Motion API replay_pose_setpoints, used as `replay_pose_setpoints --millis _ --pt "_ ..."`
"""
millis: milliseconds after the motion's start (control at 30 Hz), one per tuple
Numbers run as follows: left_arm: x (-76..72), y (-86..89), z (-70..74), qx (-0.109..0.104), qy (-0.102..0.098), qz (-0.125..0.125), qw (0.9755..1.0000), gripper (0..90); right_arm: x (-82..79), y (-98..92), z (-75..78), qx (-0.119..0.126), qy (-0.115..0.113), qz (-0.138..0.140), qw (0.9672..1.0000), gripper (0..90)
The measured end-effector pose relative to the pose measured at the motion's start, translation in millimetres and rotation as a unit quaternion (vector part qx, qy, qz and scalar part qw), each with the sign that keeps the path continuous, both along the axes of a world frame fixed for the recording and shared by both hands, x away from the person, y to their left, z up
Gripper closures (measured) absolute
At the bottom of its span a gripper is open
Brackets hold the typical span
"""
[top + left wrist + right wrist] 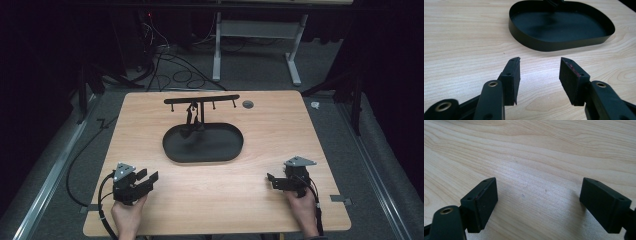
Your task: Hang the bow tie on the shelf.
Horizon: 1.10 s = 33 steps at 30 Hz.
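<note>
two grippers idle | left gripper (148, 178) jaws apart, empty, 7 o'clock of tray (202, 142) | right gripper (271, 180) jaws wide, empty, 4 o'clock

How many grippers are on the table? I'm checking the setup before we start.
2. The left gripper sits at the table's near left corner, the right gripper at its near right corner. Both are open and empty.
</note>
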<state>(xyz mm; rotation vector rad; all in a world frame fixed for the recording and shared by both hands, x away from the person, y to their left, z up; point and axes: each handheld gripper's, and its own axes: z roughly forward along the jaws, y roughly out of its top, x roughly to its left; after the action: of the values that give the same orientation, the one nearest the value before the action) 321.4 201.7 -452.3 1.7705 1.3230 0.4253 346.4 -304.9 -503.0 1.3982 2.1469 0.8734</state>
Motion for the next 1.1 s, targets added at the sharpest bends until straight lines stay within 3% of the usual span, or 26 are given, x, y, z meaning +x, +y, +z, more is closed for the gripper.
replay_pose_setpoints --millis 567,1100 --pt "8.4 -10.4 -18.2 0.007 0.012 -0.002 0.9999 51.8 -0.1 0.1 0.1 0.001 0.0 0.0 1.0 16.1" --pt "18.7 -24.3 -34.5 0.043 0.02 -0.005 0.9989 51.3 -0.2 0.2 0.1 0.001 0.001 -0.001 1.0 16.0"
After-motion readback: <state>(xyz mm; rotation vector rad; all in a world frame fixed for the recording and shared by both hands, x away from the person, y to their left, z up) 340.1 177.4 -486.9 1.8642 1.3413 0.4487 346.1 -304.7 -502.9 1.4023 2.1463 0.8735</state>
